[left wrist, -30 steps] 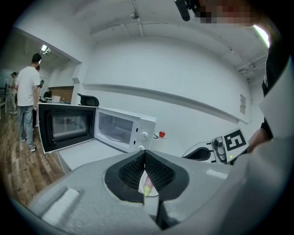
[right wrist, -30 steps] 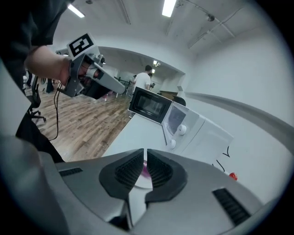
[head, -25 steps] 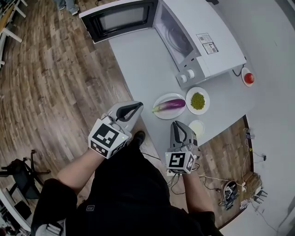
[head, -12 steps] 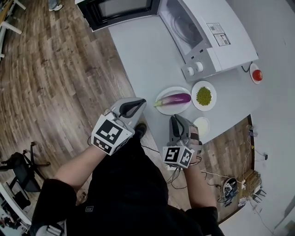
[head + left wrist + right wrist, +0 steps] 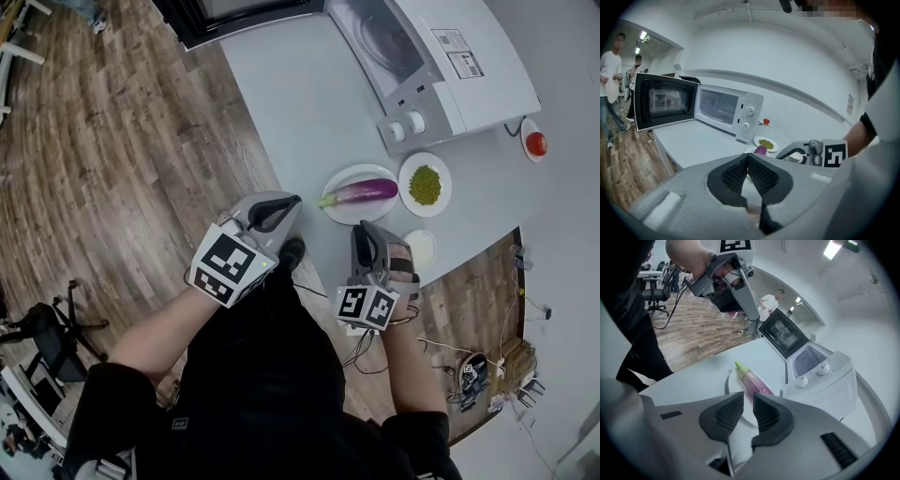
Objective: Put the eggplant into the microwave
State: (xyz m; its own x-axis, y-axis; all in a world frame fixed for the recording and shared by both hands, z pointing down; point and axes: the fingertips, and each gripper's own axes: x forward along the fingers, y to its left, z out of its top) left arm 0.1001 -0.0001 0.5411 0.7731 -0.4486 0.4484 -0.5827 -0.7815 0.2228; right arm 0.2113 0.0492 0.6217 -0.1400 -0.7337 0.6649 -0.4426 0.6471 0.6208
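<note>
Left tool [image 5: 747, 158] lower centre, jaws together, empty. Right tool [image 5: 747, 401] jaws slightly apart, nothing between. Eggplant [image 5: 361, 191] on white plate [image 5: 335, 212] on counter [image 5: 291, 103], mid-frame, just beyond right tool. Microwave [image 5: 459, 80] upper right, door [image 5: 663, 101] open; top stickers unreadable. People [image 5: 609, 84] beyond door appear in gripper views only.

No word or number could be read anywhere. Two printed stickers [image 5: 451, 39] lay on top of the microwave [image 5: 492, 84], one behind the other, their print too small to make out. The cubes on the left tool [image 5: 289, 202] and the right tool [image 5: 362, 231] each bore square markers [image 5: 228, 262], black-and-white block patterns rather than letters. In the left gripper view a small notice [image 5: 849, 104] hung on the wall, illegible at that size.
</note>
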